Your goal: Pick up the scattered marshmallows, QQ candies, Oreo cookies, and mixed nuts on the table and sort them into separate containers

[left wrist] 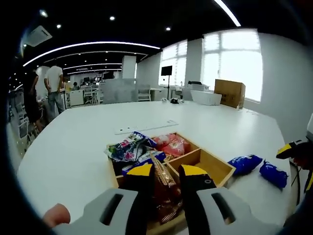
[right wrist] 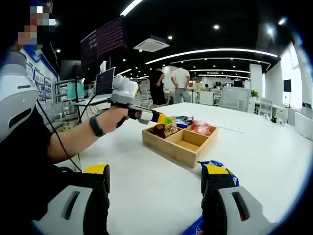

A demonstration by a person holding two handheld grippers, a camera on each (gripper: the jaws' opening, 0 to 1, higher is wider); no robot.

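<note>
Brown snack packet (left wrist: 165,188) sits between my left gripper's (left wrist: 167,177) jaws over the tray (left wrist: 215,164); whether they pinch it, I cannot tell, so lifting away might drag it out.

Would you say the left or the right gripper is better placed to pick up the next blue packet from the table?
Right, probably. The right gripper is open with a blue packet at its fingertip on the table. The left gripper is over the wooden tray, closed on a brown packet.
</note>
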